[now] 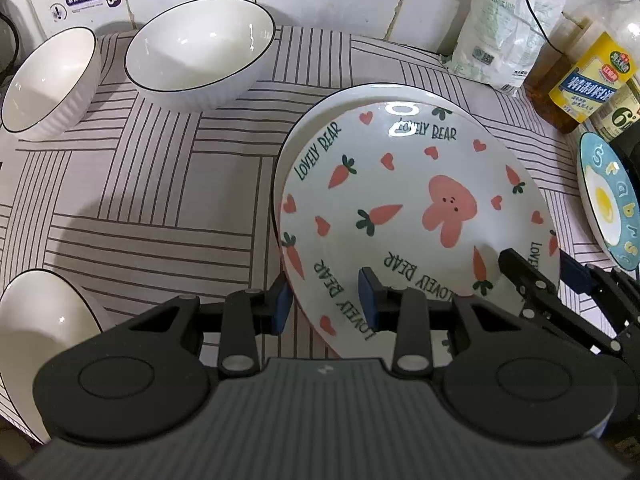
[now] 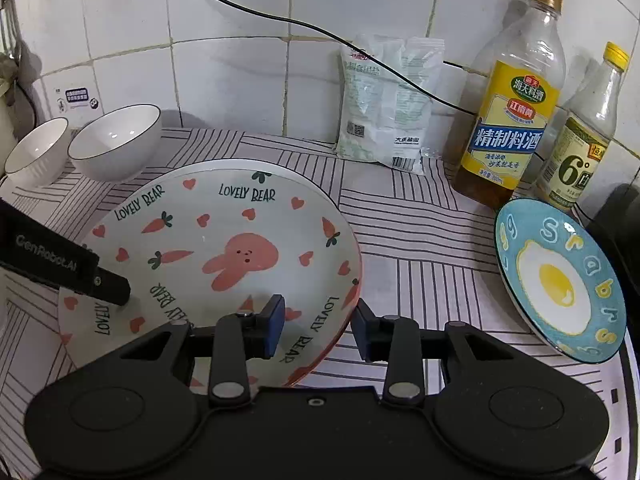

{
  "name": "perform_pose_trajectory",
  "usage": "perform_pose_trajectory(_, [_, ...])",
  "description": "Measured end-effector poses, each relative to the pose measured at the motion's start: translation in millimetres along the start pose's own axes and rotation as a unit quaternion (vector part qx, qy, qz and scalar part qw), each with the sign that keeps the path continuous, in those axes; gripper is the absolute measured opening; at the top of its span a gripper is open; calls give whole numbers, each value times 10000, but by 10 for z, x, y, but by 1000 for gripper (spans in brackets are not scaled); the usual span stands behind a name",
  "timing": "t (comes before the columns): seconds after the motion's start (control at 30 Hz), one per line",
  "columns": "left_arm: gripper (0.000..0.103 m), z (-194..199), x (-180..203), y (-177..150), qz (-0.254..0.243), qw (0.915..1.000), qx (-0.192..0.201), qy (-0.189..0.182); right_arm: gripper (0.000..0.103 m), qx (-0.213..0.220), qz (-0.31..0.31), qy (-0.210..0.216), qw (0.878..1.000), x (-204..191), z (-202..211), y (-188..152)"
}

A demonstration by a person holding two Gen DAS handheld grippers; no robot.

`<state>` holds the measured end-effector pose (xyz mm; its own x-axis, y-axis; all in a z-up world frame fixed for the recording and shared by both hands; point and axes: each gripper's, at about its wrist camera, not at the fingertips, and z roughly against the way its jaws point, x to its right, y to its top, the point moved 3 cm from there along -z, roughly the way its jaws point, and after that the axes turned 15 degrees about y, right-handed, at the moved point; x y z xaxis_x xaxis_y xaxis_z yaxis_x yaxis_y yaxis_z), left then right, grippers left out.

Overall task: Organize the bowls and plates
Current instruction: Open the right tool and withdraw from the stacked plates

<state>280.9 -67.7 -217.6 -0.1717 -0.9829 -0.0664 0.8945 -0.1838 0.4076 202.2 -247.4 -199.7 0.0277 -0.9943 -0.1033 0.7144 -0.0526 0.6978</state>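
Observation:
A "Lovely Bear" bunny plate (image 1: pixel 400 200) (image 2: pixel 224 248) lies tilted on a plain white plate (image 1: pixel 316 112) (image 2: pixel 224 165) on the striped cloth. My left gripper (image 1: pixel 325 302) is shut on its near rim, one pad outside and one on its face; one of its fingers (image 2: pixel 116 292) shows in the right wrist view. My right gripper (image 2: pixel 320 330) (image 1: pixel 548 272) straddles the opposite rim, open, pads not pressing. Two white bowls (image 1: pixel 200 52) (image 1: pixel 48 80) stand at the back left, a third (image 1: pixel 44 332) at the near left. A blue egg plate (image 2: pixel 560 280) (image 1: pixel 604 200) lies to the right.
Against the tiled wall stand a white bag (image 2: pixel 384 108), a yellow-labelled bottle (image 2: pixel 508 120) and a smaller bottle (image 2: pixel 580 152). A black cable (image 2: pixel 280 20) hangs from the socket. A dark appliance (image 2: pixel 624 232) borders the right edge. Bare striped cloth (image 1: pixel 160 200) lies between bowls and plates.

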Motion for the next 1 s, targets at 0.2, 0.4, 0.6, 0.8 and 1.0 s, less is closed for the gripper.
perform_pose_trajectory(0.2, [33,-16,53,-27,-101,9999,60,111,39,75,157,-154,9997,-65,-98,-19])
perform_pose_trajectory(0.4, [32,20,52,-49,-138,9999,42,83,39,171,551,-437,9974,-146,-128,-29])
perform_pose_trajectory(0.6, [31,361,110,-126,-329,9989,329,-13,36,707,-17,52,9975,127,255,-75])
perform_pose_trajectory(0.8, [32,801,385,-138,-813,9923,903,-219,41,1294,-327,270,9907,502,830,-394])
perform_pose_trajectory(1.0, [35,931,833,41,-1417,9801,1247,-615,46,1497,-51,-267,9884,823,1067,-616])
